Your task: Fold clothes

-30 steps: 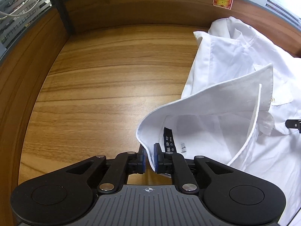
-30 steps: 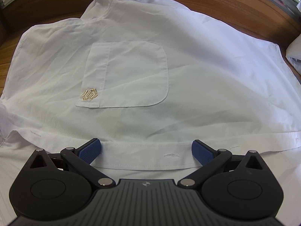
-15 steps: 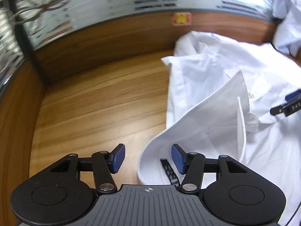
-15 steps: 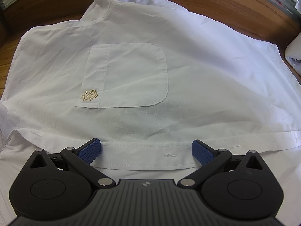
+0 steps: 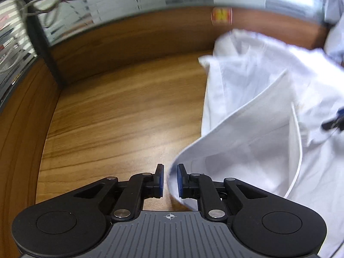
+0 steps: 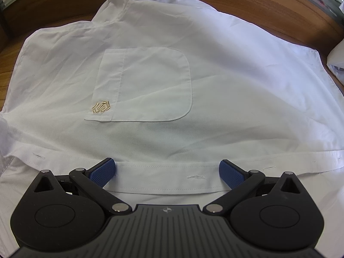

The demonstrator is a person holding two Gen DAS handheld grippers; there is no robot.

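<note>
A white shirt [image 6: 215, 86] lies spread on a wooden table [image 5: 120, 116], chest pocket [image 6: 148, 86] with a gold emblem facing up. Its collar [image 5: 247, 133] stands up in a curve in the left wrist view. My left gripper [image 5: 170, 180] sits low at the collar's near end, its jaws closing, with the collar edge squeezed between the blue pads. My right gripper [image 6: 167, 172] hovers open over the buttonhole placket [image 6: 193, 177], pads wide apart and holding nothing. Its tip shows at the right edge [image 5: 334, 122] of the left wrist view.
A wooden wall with a red-yellow sticker [image 5: 221, 16] runs behind the table, with frosted glass above. Bare wood lies left of the shirt. More white cloth [image 6: 337, 62] is bunched at the right edge.
The left gripper let go of the collar, opened wide, rolled and shifted, then closed again on the collar edge. The right gripper and the shirt front stayed still.
</note>
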